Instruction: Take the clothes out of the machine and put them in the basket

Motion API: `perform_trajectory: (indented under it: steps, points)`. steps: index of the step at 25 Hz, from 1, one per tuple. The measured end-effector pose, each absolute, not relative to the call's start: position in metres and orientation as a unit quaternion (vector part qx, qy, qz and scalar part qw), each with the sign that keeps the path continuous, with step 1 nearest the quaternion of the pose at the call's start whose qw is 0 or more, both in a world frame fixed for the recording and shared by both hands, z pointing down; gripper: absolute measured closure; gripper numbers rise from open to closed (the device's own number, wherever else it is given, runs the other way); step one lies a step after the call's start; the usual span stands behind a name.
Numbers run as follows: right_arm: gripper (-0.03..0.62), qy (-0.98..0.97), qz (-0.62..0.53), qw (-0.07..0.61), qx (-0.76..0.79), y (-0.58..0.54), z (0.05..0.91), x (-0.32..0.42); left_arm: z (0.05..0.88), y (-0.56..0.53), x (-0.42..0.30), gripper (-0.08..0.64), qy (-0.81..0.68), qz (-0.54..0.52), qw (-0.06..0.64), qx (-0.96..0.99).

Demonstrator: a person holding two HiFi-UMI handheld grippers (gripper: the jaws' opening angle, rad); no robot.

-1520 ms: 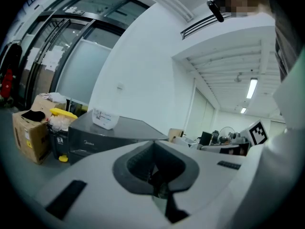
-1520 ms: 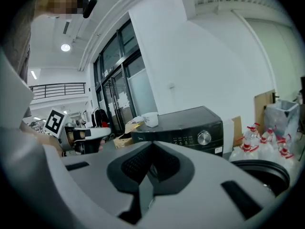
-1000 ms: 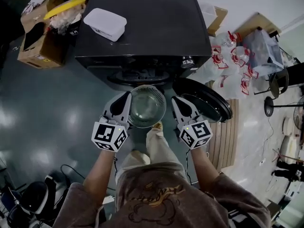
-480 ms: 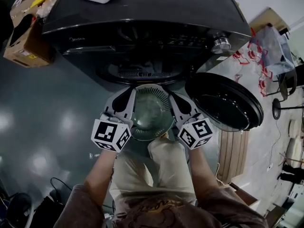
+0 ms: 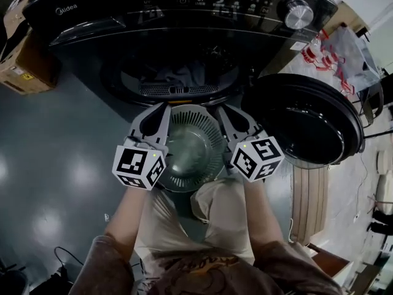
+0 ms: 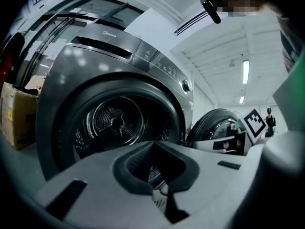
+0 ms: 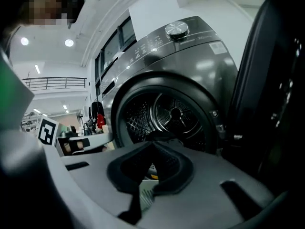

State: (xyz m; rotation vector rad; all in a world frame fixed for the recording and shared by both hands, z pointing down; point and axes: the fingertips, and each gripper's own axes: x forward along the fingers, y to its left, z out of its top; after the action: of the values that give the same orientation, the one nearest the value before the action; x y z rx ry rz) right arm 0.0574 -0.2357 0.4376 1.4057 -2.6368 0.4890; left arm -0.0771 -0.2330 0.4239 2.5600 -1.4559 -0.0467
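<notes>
Dark grey metal forms the largest body, the front-loading washing machine [image 5: 184,17], which fills the top of the head view. Its round door [image 5: 307,121] is swung fully open to the right, leaving the drum mouth unobstructed. A cardboard box [image 5: 24,60] stands on the floor at the machine's left.

Directly in front of the opening, above the person's knees, is the round, slatted, greenish basket [image 5: 190,152]. Its bowl looks empty. It is carried between the left gripper [image 5: 161,110] and the right gripper [image 5: 222,110], one at each side of the rim. In each gripper view the jaws are drawn together, apparently pinching a slatted piece of the basket's rim.

The clothes [image 5: 178,75] show as dark, crumpled fabric low inside the drum, none of it touched by either claw.

Progress, as judged: only the preparation is complete, with the door open and the basket brought to the mouth. Every garment remains to be removed, and a claw must first be freed from the basket.

Legible writing: the brand "Midea" [image 5: 67,9] on the upper left fascia. The panel print beside the dial [image 5: 298,12] is too small to read.
</notes>
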Motion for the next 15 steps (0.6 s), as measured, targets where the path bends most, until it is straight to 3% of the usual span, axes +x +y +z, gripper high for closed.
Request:
perform_trajectory:
  steps: [15]
  points:
    - [0.595, -0.873, 0.110, 0.036, 0.474, -0.221, 0.438, 0.039, 0.443, -0.221, -0.080, 0.554, -0.491, -0.029, 0.076, 0.867]
